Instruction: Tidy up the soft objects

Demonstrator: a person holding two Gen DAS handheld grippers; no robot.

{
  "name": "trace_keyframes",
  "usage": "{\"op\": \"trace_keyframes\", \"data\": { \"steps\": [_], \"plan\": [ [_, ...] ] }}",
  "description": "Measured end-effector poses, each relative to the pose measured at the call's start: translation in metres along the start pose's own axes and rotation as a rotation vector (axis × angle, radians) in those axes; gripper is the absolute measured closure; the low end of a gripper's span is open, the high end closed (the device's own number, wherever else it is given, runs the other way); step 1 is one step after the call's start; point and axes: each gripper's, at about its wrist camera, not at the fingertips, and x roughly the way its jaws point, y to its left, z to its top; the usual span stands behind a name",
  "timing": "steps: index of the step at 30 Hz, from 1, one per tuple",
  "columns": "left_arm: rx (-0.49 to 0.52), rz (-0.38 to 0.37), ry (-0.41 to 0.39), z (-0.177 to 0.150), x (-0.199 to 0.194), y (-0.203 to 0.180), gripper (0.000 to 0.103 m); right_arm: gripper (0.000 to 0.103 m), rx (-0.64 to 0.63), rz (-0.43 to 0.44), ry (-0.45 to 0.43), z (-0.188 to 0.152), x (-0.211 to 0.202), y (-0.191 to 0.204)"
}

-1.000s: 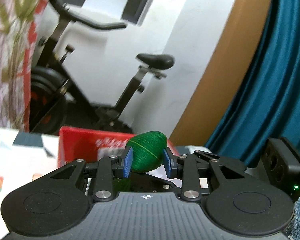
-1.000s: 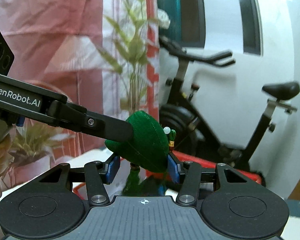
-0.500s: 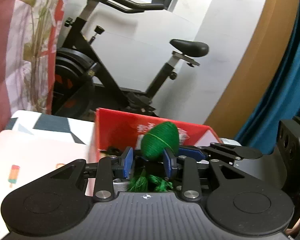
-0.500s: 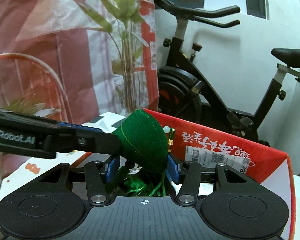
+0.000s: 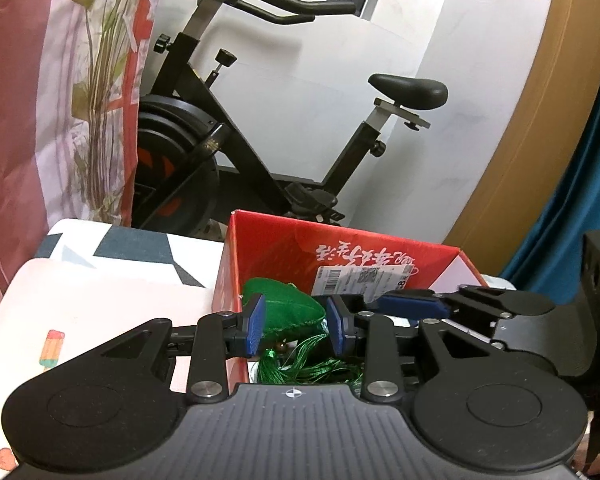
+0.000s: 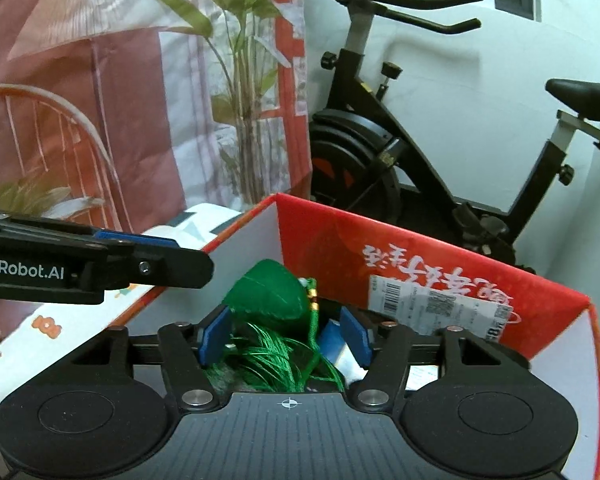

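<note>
Both claws have dropped over the red box (image 6: 440,256); right claw (image 6: 286,334) has just been opening, freeing the green pouch (image 6: 266,298) low center, while left claw (image 5: 296,326) clamps it.

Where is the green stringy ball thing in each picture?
Left wrist view: the green wound ornament sits low in the middle, between the left tongs' blue pads, inside the red box.
Right wrist view: it is low in the middle, between the right tongs' pads, which stand apart from it on the right side.
Shared landmark: the white barcode label on the box's far wall.
</note>
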Motion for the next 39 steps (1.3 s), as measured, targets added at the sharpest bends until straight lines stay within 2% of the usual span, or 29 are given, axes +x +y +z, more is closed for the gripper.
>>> {"op": "trace_keyframes", "data": {
  "steps": [8, 10, 12, 13, 14, 18, 24, 31, 35, 39],
  "plan": [
    [0.044, 0.063, -0.011, -0.007, -0.013, -0.013, 0.047, 0.01, 0.045, -0.127, 0.002, -0.013, -0.032, -0.022],
    [0.064, 0.076, -0.016, -0.009, -0.018, -0.02, 0.041, 0.007, 0.061, -0.155, -0.01, -0.018, -0.044, -0.031],
    [0.079, 0.085, -0.022, -0.011, -0.024, -0.027, 0.026, 0.0, 0.091, -0.177, -0.022, -0.023, -0.059, -0.04],
    [0.081, 0.089, -0.024, -0.012, -0.028, -0.03, 0.01, 0.0, 0.11, -0.183, -0.03, -0.026, -0.066, -0.045],
    [0.075, 0.093, -0.03, -0.012, -0.033, -0.033, 0.0, 0.0, 0.13, -0.183, -0.037, -0.028, -0.073, -0.049],
    [0.063, 0.085, -0.05, -0.017, -0.054, -0.043, 0.0, 0.0, 0.195, -0.201, -0.089, -0.038, -0.108, -0.06],
    [0.089, 0.133, -0.075, -0.025, -0.088, -0.065, 0.0, 0.0, 0.254, -0.208, -0.202, -0.05, -0.166, -0.06],
    [0.09, 0.148, -0.133, -0.029, -0.136, -0.09, 0.0, 0.0, 0.227, -0.243, -0.287, -0.059, -0.229, -0.039],
    [0.114, 0.192, -0.165, -0.035, -0.163, -0.108, 0.0, 0.0, 0.22, -0.251, -0.327, -0.067, -0.262, -0.027],
    [0.146, 0.26, -0.202, -0.043, -0.193, -0.126, 0.0, 0.0, 0.215, -0.296, -0.35, -0.076, -0.293, -0.013]
  ]
}}
